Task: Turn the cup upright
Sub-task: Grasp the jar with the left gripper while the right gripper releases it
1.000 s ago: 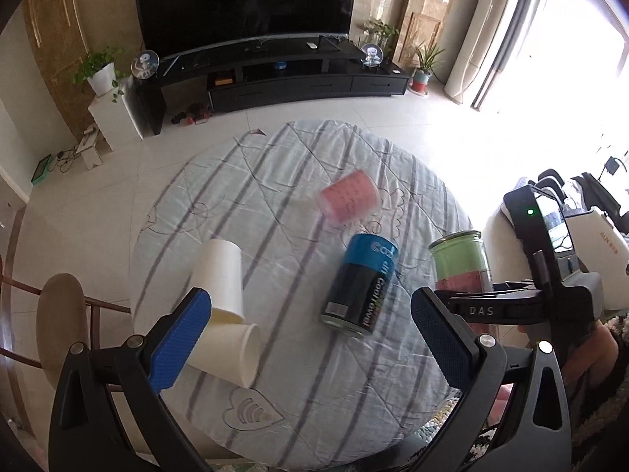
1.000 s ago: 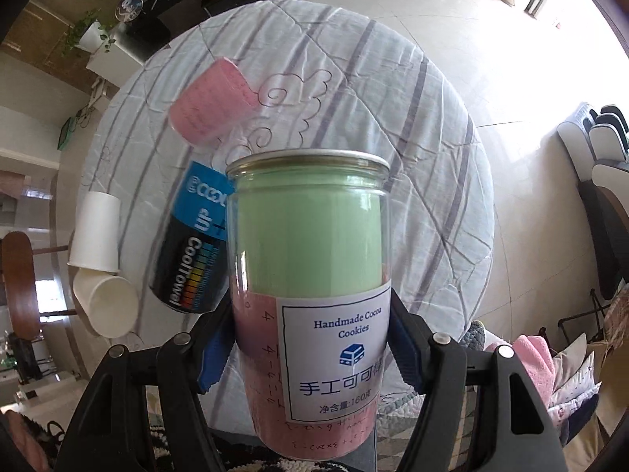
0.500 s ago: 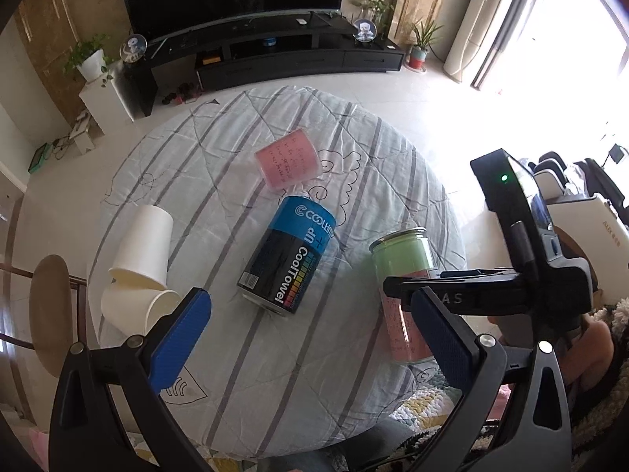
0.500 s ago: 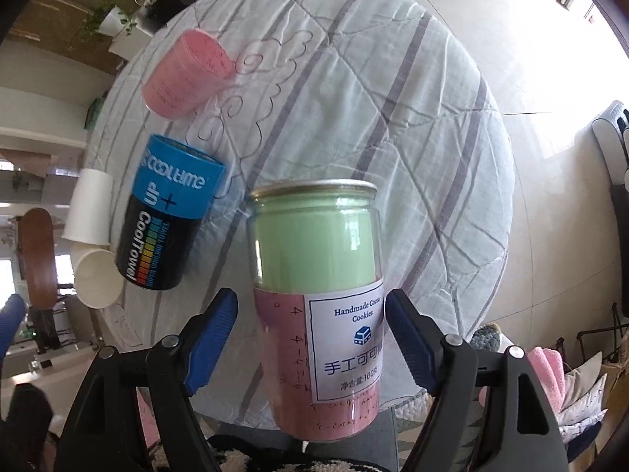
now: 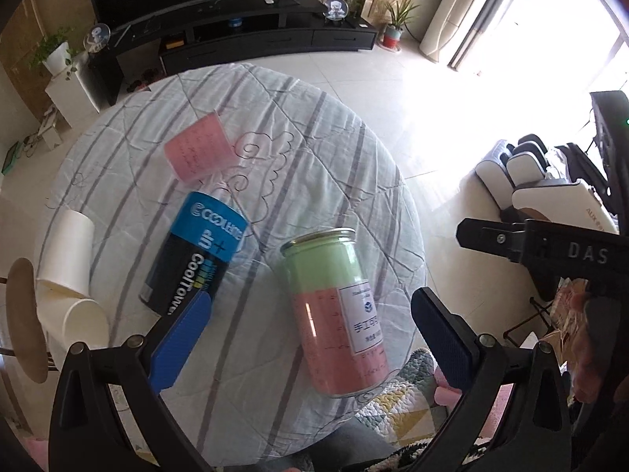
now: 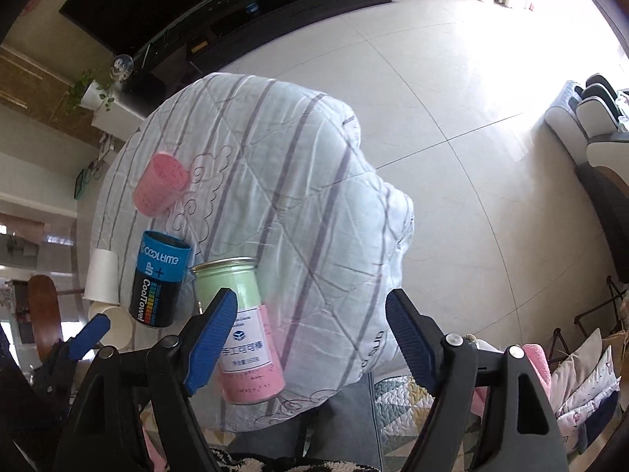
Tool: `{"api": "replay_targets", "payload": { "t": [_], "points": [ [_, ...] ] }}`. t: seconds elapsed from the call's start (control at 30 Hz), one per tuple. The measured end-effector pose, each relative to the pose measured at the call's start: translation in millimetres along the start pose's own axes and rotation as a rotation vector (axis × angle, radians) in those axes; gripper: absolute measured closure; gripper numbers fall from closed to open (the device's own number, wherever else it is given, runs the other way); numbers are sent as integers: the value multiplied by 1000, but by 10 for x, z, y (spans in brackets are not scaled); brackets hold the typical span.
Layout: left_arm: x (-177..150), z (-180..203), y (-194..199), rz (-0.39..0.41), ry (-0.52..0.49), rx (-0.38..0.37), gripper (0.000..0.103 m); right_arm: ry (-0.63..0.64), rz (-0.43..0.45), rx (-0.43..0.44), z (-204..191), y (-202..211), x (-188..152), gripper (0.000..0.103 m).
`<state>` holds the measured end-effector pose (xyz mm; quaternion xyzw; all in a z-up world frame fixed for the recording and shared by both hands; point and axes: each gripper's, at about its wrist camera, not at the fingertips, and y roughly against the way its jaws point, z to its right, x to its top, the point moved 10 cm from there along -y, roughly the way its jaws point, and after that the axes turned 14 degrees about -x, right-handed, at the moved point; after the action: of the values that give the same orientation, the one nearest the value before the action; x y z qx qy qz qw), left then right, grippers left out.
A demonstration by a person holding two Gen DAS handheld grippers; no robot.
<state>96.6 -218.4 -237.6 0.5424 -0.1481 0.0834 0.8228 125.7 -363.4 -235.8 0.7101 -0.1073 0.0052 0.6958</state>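
Green-and-pink cookie jar (image 5: 337,310) is being observed standing upright near the front edge of the round table (image 5: 354,181), which is being covered by a striped quilted cloth. Its silver rim is being presented upward, and a white label with printed characters is being shown on its lower pink half. No contact with either tool is being made.

Left gripper (image 5: 310,338) is being held wide apart above the near edge of the table, with the jar being framed between its blue pads (image 5: 181,338) but not touched. Right gripper (image 6: 310,334) is likewise being held spread and empty, set back from the jar, which is being seen just behind its left pad (image 6: 210,334).

Other items are being noted on the cloth: a black-and-blue CoolTowel canister (image 5: 196,251) is being seen lying on its side just beside the jar; a pink cup (image 5: 198,153) is being seen on its side farther back; two white paper cups (image 5: 68,259) are being seen tipped over at the left edge, touching one another.
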Motion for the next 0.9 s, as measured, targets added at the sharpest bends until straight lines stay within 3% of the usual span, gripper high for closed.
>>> {"api": "replay_targets", "payload": {
  "t": [0.13, 0.27, 0.37, 0.53, 0.9],
  "points": [
    [-70, 88, -345, -47, 43, -11, 0, -20, -5, -30, 257, -77, 14, 24],
    [-161, 38, -610, -92, 74, 39, 3, -24, -32, -35, 387, -232, -34, 24],
    [-226, 13, -717, -122, 91, 51, 12, -27, -58, -33, 458, -347, -95, 24],
    [-232, 10, -744, -107, 94, 71, 34, -25, -86, -23, 498, -467, -137, 24],
    [-127, 50, -577, -57, 79, 26, 34, -20, -90, 4, 441, -469, -150, 24]
  ]
}}
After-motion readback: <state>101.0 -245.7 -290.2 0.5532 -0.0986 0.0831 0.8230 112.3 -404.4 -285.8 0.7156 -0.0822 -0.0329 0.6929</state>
